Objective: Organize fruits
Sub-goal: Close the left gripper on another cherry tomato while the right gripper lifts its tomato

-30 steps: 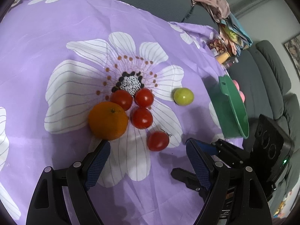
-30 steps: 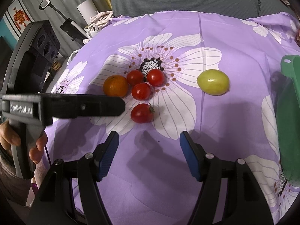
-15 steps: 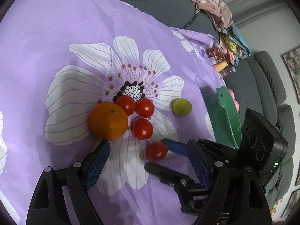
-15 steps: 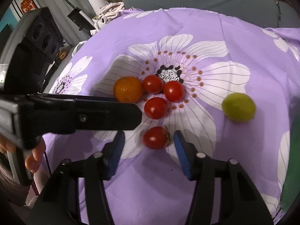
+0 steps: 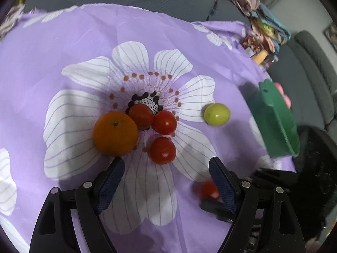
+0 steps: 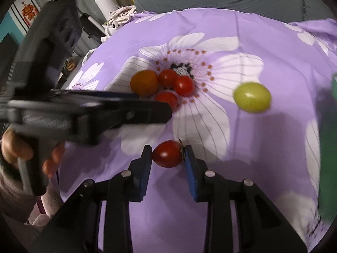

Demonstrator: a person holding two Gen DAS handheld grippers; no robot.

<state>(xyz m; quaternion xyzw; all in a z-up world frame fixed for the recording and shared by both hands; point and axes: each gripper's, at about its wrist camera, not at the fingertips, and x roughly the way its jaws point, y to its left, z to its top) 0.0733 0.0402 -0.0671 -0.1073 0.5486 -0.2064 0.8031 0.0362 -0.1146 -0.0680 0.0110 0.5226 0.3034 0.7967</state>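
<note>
A small red tomato (image 6: 167, 154) with a bit of stem sits between the two blue pads of the right tongs (image 6: 167, 155), low in the right wrist view. The jaws have just been closing, and both pads now press on the tomato's sides, pinching it just above the purple flowered cloth (image 6: 263, 151). In the left wrist view the same tomato shows as a red blur behind the left tongs' right finger.

Farther up the cloth, on the middle of a big white flower, an orange (image 5: 115, 133) lies touching a cluster of three more red tomatoes (image 5: 163, 150); two of these touch each other and the third lies just beside them. A yellow-green fruit (image 5: 217, 114) rests alone to the right of the cluster, well apart from it. A green bowl (image 5: 276, 122) stands at the right edge of the cloth, with something pink showing past its rim.

The left tongs (image 5: 166, 172) hang spread wide over the cloth, nothing between the pads, their tips near the orange and the nearest tomato of the cluster. In the right wrist view a hand (image 6: 19, 156) grips their black handle at the left side
</note>
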